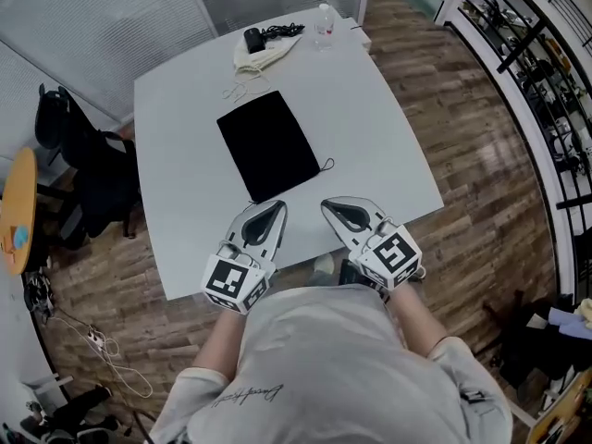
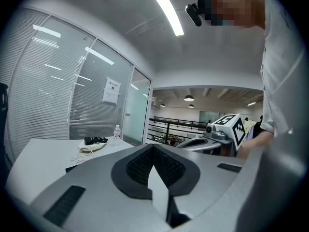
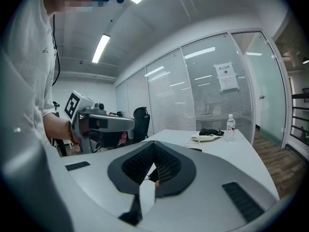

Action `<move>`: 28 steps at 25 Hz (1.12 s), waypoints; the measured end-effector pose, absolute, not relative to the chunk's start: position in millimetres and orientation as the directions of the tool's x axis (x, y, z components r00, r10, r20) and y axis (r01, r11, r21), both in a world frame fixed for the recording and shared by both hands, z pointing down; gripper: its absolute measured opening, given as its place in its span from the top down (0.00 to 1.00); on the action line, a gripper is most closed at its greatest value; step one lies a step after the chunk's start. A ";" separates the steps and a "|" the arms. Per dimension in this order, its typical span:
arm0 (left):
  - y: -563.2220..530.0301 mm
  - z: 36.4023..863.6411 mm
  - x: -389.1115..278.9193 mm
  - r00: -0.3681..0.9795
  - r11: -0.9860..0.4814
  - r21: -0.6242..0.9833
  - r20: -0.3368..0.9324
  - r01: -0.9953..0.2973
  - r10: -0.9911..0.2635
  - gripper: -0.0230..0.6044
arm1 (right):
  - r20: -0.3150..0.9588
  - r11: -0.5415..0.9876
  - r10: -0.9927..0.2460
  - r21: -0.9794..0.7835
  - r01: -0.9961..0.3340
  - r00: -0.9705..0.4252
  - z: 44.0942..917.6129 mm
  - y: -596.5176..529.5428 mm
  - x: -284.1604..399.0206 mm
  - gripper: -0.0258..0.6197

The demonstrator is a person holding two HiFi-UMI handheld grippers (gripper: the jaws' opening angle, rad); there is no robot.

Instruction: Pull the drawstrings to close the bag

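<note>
Left gripper [image 1: 276,208], right gripper [image 1: 333,207] — at table [image 1: 388,155] edge, bag [image 1: 268,144] ahead

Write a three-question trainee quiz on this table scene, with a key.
1. True or false: the bag lies flat on the table.
2. Which stands near the table's far edge? A) bottle B) mug C) laptop
3. Fill in: the left gripper and right gripper are both ____ and hold nothing.
Key: 1 true; 2 A; 3 shut.
</note>
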State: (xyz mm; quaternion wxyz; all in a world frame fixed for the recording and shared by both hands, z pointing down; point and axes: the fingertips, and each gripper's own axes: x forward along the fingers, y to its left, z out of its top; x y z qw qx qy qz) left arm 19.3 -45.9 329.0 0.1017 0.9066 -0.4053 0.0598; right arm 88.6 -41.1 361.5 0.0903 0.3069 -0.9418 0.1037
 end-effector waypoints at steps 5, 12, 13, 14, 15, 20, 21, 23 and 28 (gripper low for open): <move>-48.9 328.5 10.2 0.648 -0.634 0.136 0.200 -0.761 -0.735 0.95 | 0.233 0.797 -0.552 -0.134 -0.589 -0.800 361.0 -46.4 85.9 0.94; -57.3 333.6 -11.0 0.648 -0.636 0.130 0.225 -0.760 -0.728 0.95 | 0.254 0.781 -0.570 -0.129 -0.611 -0.781 363.1 -54.3 75.4 0.94; -57.6 335.1 -14.6 0.649 -0.637 0.133 0.228 -0.759 -0.725 0.95 | 0.256 0.779 -0.571 -0.129 -0.613 -0.780 363.8 -53.5 73.1 0.94; -58.0 336.2 -18.4 0.650 -0.638 0.135 0.230 -0.758 -0.724 0.95 | 0.258 0.777 -0.573 -0.131 -0.616 -0.778 364.6 -52.7 70.9 0.94; -59.0 337.1 -22.2 0.649 -0.637 0.134 0.231 -0.759 -0.725 0.95 | 0.262 0.774 -0.575 -0.133 -0.619 -0.775 365.8 -52.5 69.4 0.94; -66.4 345.2 -37.4 0.637 -0.623 0.142 0.237 -0.770 -0.733 0.95 | 0.294 0.758 -0.582 -0.140 -0.637 -0.758 377.6 -57.5 67.1 0.94; -66.6 348.5 -41.2 0.635 -0.619 0.148 0.242 -0.771 -0.734 0.95 | 0.303 0.754 -0.584 -0.142 -0.642 -0.753 380.0 -58.6 65.5 0.94; -67.3 355.7 -49.4 0.628 -0.610 0.156 0.255 -0.777 -0.735 0.95 | 0.313 0.751 -0.585 -0.141 -0.646 -0.748 384.5 -62.6 61.7 0.94; -70.1 376.1 -62.0 0.605 -0.580 0.178 0.285 -0.795 -0.743 0.95 | 0.336 0.734 -0.596 -0.141 -0.664 -0.729 398.5 -77.7 66.2 0.94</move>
